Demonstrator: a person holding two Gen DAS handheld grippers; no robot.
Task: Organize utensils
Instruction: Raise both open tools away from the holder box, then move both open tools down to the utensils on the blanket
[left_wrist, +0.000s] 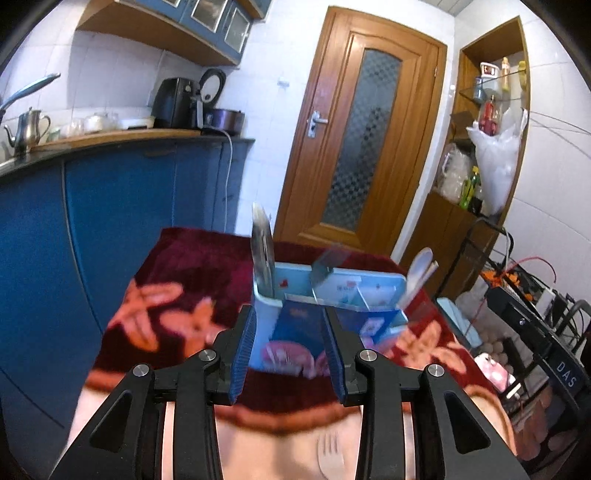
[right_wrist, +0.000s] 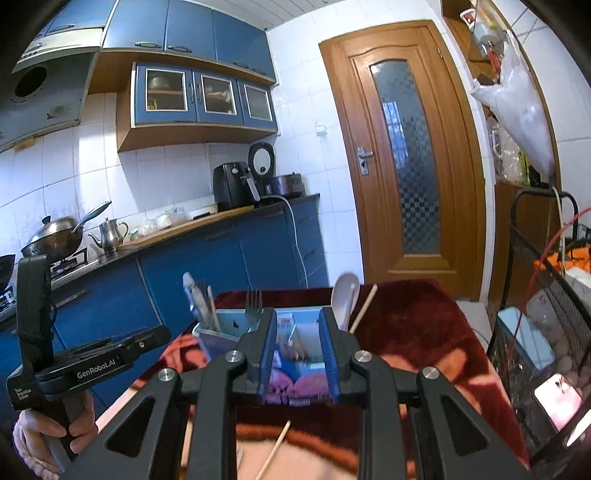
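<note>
Both grippers part-open, empty; fork upright, tines up, in caddy.

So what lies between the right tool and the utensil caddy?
Only bare blanket, seen in the right wrist view; the right tool is empty before the utensil caddy.

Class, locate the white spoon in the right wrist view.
The white spoon stands in the utensil caddy's right end, beside a chopstick.
</note>
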